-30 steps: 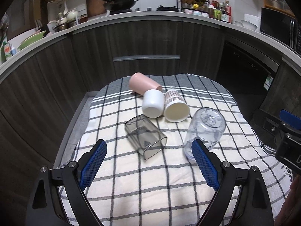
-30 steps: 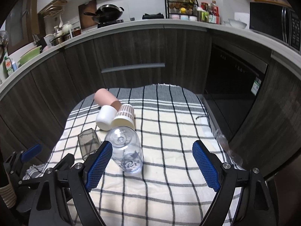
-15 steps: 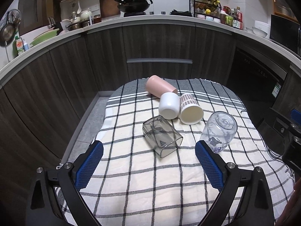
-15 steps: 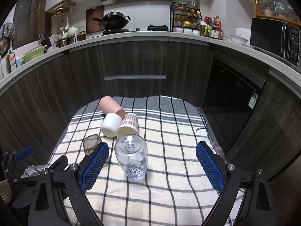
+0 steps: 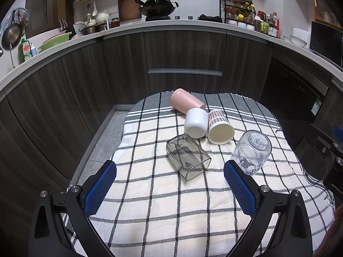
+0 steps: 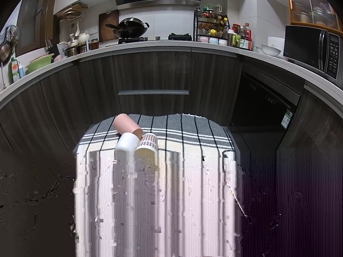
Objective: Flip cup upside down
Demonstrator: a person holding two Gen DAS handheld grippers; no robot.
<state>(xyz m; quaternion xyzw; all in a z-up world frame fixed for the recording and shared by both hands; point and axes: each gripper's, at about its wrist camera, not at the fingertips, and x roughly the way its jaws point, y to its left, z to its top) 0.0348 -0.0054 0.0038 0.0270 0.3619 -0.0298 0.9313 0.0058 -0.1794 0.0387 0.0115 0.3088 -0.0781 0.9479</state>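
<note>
Half of right wrist view corrupted, right hand-held gripper state unreadable; left hand-held gripper [image 5: 170, 185] wide, empty.

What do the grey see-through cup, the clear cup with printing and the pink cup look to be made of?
The grey cup, on its side, looks like smoke-tinted clear plastic: the cloth lines show through its squarish walls. The clear cup, standing upside down, could be glass or plastic; it is colourless, glossy, with print on the wall. The pink cup looks opaque matte plastic, no sharp highlights, though ceramic is possible.
</note>
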